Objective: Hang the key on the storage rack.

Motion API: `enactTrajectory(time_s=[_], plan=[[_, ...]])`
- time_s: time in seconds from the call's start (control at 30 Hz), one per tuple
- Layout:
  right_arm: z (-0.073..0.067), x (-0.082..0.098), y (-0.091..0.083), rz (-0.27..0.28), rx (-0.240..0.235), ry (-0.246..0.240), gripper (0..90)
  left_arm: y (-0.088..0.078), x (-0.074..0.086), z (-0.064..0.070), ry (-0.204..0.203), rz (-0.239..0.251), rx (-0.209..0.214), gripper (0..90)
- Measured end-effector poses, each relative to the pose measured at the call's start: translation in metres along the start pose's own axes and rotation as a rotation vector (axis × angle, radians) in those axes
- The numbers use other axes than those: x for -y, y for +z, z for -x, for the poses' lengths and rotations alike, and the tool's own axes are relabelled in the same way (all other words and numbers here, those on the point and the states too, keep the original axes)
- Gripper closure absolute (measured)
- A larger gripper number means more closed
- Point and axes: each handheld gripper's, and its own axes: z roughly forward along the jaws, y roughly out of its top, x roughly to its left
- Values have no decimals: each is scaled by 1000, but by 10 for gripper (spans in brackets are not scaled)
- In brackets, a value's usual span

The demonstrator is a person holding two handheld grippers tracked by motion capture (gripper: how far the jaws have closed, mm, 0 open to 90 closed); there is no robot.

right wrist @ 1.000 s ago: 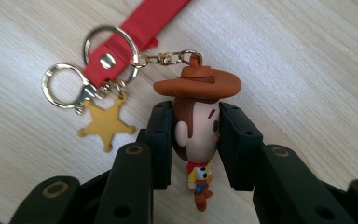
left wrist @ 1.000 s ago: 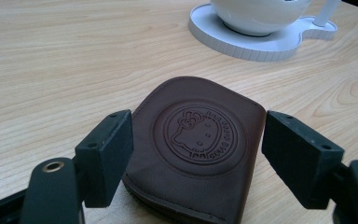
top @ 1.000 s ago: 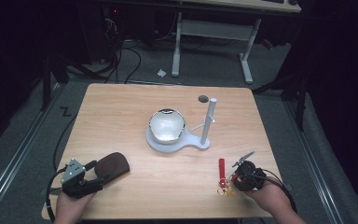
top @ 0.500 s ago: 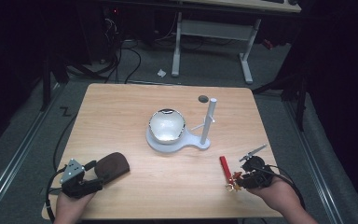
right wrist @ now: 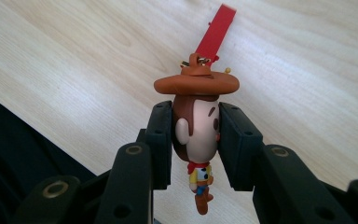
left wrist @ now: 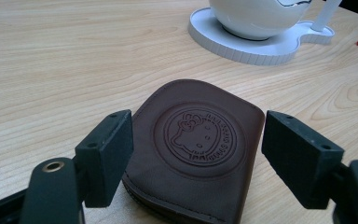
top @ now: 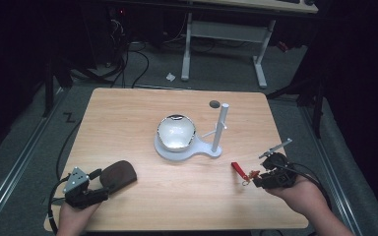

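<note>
A brown leather pouch (left wrist: 198,149) with an embossed round emblem lies near the table's front left corner (top: 119,174). My left gripper (left wrist: 198,158) stands open with one jaw on each side of the pouch's near end, apart from it; the same left gripper (top: 96,189) sits just behind the pouch in the high view. My right gripper (right wrist: 196,140) is shut on the head of a small cowboy figure keychain (right wrist: 196,126), whose red strap (right wrist: 216,29) points away over the wood. The right gripper (top: 258,179) is at the front right, with the red strap (top: 238,169) to its left.
A white stand (top: 189,147) in the table's middle carries a round white bowl-like globe (top: 175,132) and an upright post (top: 220,127). A dark hole (top: 214,104) marks the back of the tabletop. Cables and desk legs lie on the floor beyond.
My right hand has moved right and slightly back with the keychain, which has turned so the strap now points left. The left gripper and the pouch have stayed put.
</note>
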Motion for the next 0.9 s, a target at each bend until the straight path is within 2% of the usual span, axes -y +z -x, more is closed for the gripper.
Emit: enactTrajectory(time_s=[0.5,0.9], plan=[[1,-24,-36,27,28,-13,674,-1,0,-1,-1,4,-1,252],[-2,-35,-52,42,44,-31,674,-1,0,-1,-3,4,-1,252]])
